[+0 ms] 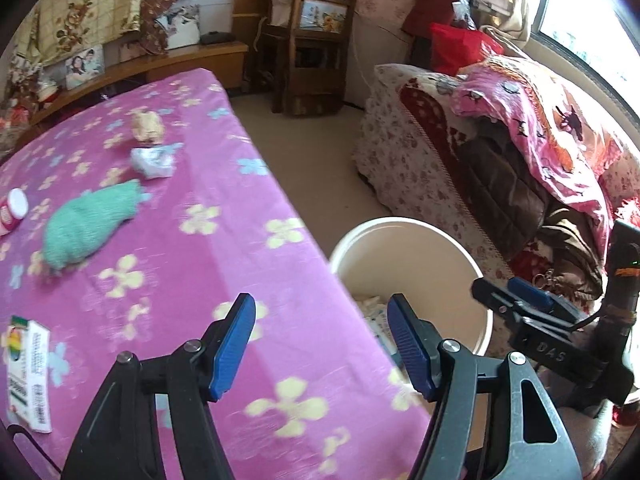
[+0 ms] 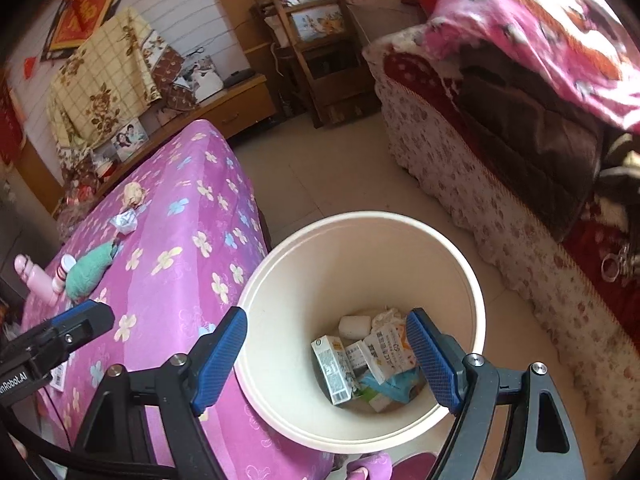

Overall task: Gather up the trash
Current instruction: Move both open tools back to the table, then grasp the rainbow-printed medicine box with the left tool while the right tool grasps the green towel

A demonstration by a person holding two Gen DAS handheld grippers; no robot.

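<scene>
Cream bin (image 2: 460, 280) beside bed edge (image 1: 304, 280), cartons inside. Both grippers, left (image 1: 322, 344) and right (image 2: 326, 354), released, empty. Risk: grabbing green cloth (image 1: 90, 224) instead of crumpled wrapper (image 1: 154, 162); dropping short of rim.

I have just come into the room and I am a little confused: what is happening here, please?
A person is collecting trash with two handheld grippers. Both the right gripper and the left gripper are open and hold nothing. The white bin beside the bed already holds cartons. A crumpled wrapper and a small box remain on the pink bedspread.
</scene>
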